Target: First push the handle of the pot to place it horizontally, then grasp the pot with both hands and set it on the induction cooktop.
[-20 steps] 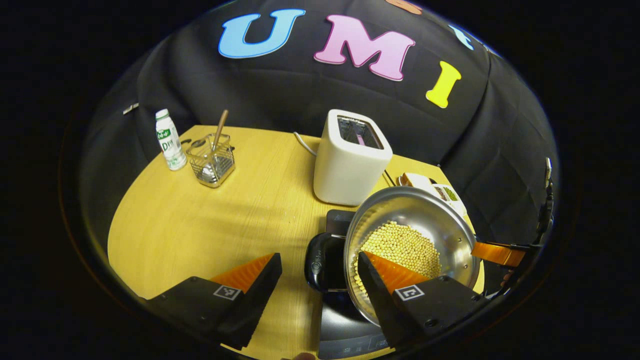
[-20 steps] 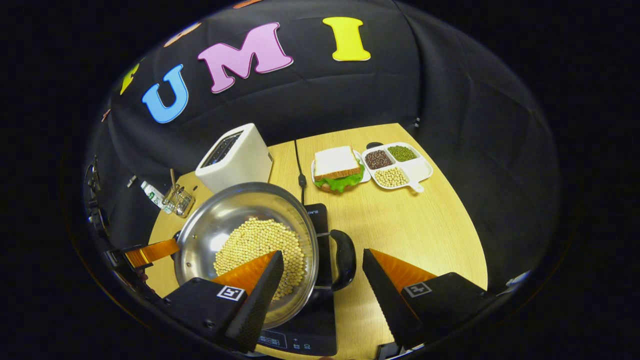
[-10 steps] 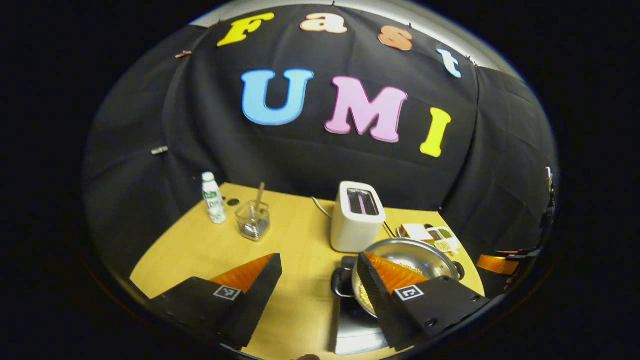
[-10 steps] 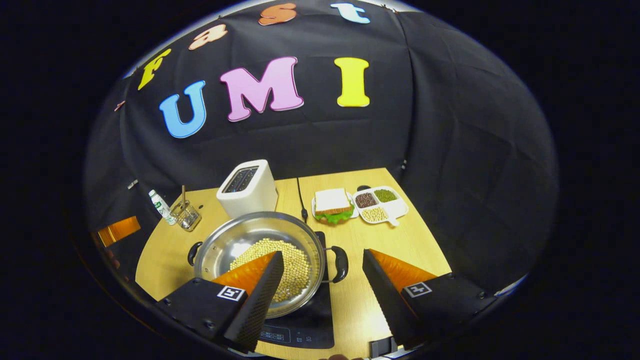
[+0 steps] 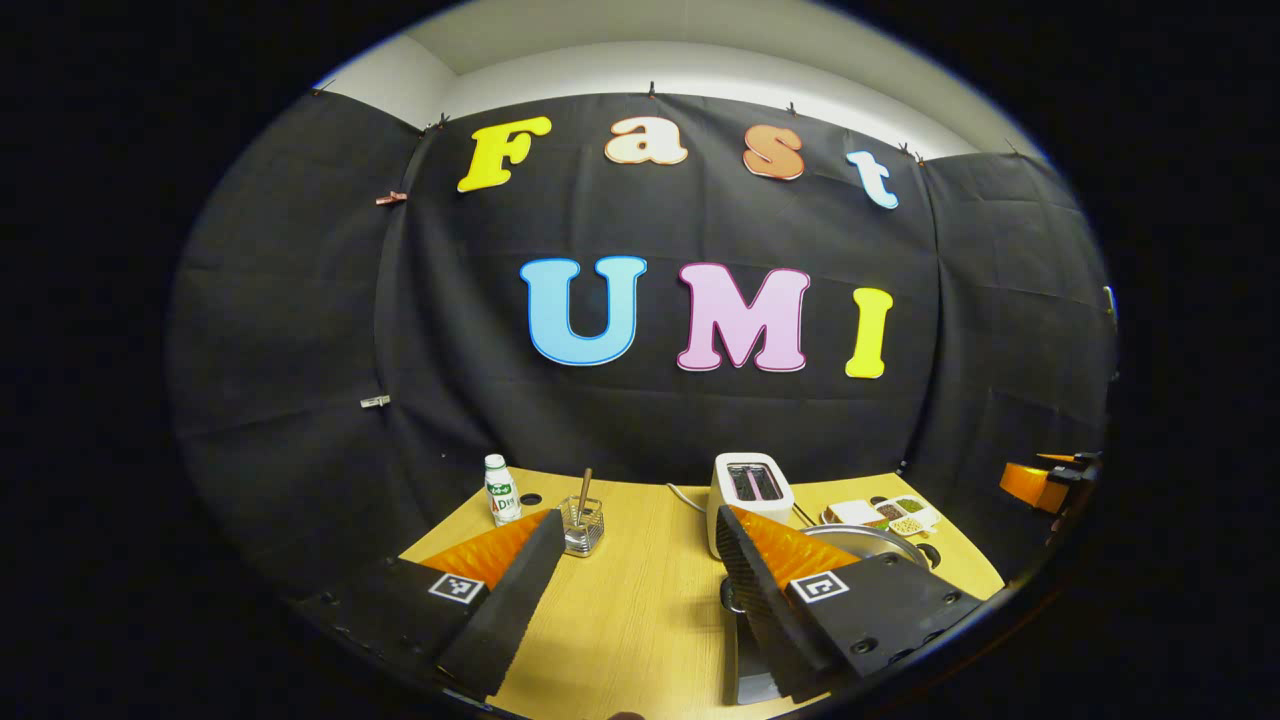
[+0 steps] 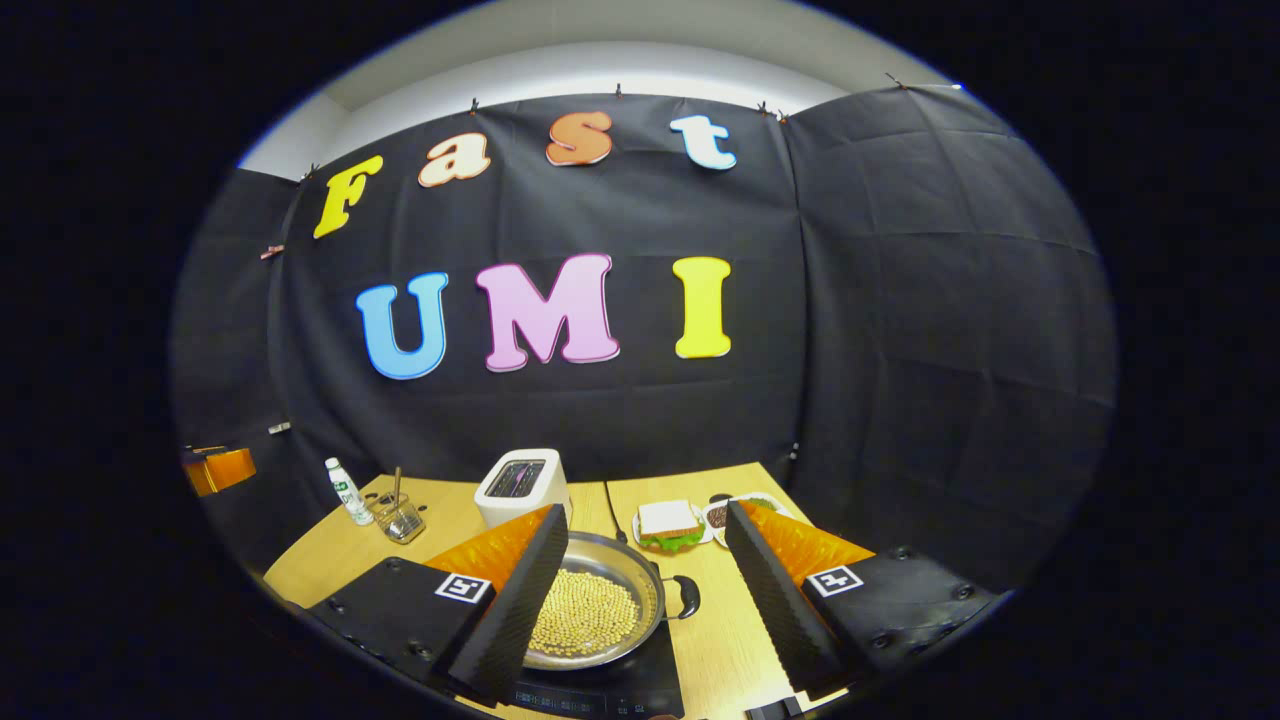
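The steel pot (image 6: 628,558) holds yellow beans (image 6: 585,612) and sits on the black induction cooktop (image 6: 612,692). Its black right handle (image 6: 688,597) points sideways. My right gripper (image 6: 645,525) is open, held back from and above the pot, nothing between its fingers. In the left gripper view my left gripper (image 5: 635,530) is also open and empty. The pot's rim (image 5: 868,537) peeks out behind its right finger, with the cooktop (image 5: 742,660) below. Each gripper appears at the edge of the other's view: the right gripper (image 5: 1040,485), the left gripper (image 6: 220,468).
On the wooden table (image 5: 640,610) behind the pot stand a white toaster (image 6: 518,485), a sandwich on a plate (image 6: 668,525) and a divided tray of beans (image 5: 905,518). A small bottle (image 5: 500,490) and a wire holder with a utensil (image 5: 582,525) are at the far left.
Both grippers have drawn back and risen away from the pot, so it looks smaller and lower in both views. The pot rests on the cooktop, free of both grippers.
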